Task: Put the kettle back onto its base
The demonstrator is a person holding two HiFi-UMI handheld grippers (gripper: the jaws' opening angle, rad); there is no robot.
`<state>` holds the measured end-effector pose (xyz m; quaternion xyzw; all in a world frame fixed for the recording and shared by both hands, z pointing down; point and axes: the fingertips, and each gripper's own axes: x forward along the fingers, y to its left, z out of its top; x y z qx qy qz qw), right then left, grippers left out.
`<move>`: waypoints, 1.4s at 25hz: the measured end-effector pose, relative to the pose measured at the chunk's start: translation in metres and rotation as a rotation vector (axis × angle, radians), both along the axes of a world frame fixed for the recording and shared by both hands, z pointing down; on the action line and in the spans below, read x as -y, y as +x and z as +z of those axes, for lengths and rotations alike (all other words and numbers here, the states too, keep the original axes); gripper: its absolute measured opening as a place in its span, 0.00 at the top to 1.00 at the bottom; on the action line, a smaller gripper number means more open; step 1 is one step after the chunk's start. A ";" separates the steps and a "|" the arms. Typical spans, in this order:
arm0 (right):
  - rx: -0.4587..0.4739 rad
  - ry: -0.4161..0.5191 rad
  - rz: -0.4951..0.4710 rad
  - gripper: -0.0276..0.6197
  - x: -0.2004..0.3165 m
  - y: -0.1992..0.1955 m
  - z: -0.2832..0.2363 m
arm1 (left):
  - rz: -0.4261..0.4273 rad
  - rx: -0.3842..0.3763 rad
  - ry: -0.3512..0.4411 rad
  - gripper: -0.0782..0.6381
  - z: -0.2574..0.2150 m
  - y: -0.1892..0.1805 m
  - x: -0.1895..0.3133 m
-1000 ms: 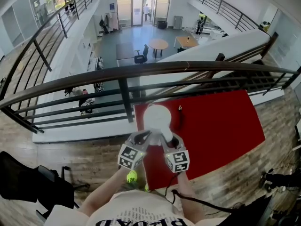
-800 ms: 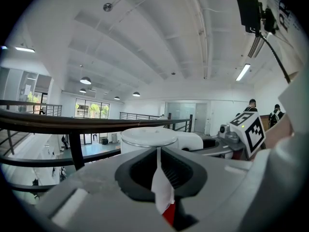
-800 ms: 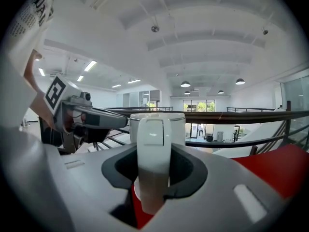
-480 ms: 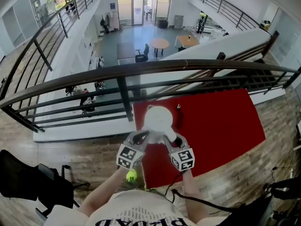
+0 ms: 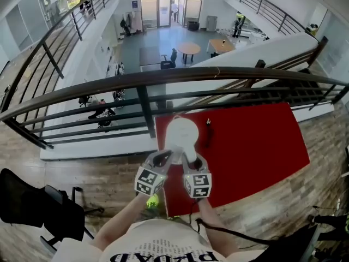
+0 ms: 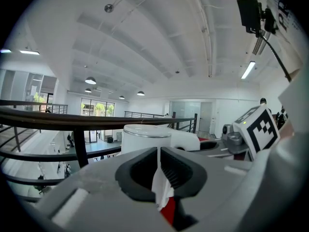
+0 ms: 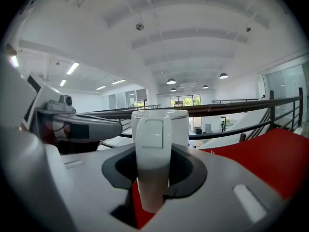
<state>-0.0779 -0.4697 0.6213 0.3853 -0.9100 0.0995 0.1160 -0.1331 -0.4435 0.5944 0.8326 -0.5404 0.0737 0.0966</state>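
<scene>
The right gripper (image 5: 190,161) clamped the handle (image 7: 152,149) of the white kettle (image 5: 180,134), at the red table (image 5: 256,146)'s left edge by the railing. The left gripper (image 5: 165,158), jaws nearly together and empty, sat beside it. Rigid and smooth (any water inside unseen), the kettle seemed best carried upright by that handle.

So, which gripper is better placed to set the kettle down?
Right. The right gripper is shut on the handle of the kettle; the left gripper, jaws together, only sits beside it.
</scene>
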 end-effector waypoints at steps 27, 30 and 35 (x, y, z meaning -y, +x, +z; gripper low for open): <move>-0.017 0.030 0.014 0.76 -0.019 -0.018 0.011 | 0.023 0.005 0.010 0.87 0.012 0.009 -0.002; -0.007 0.027 0.009 0.76 -0.019 -0.018 0.010 | 0.014 0.015 -0.005 0.88 0.018 0.011 -0.003; -0.017 0.035 0.003 0.76 -0.019 -0.018 0.012 | 0.015 0.011 -0.027 0.88 0.029 0.014 -0.004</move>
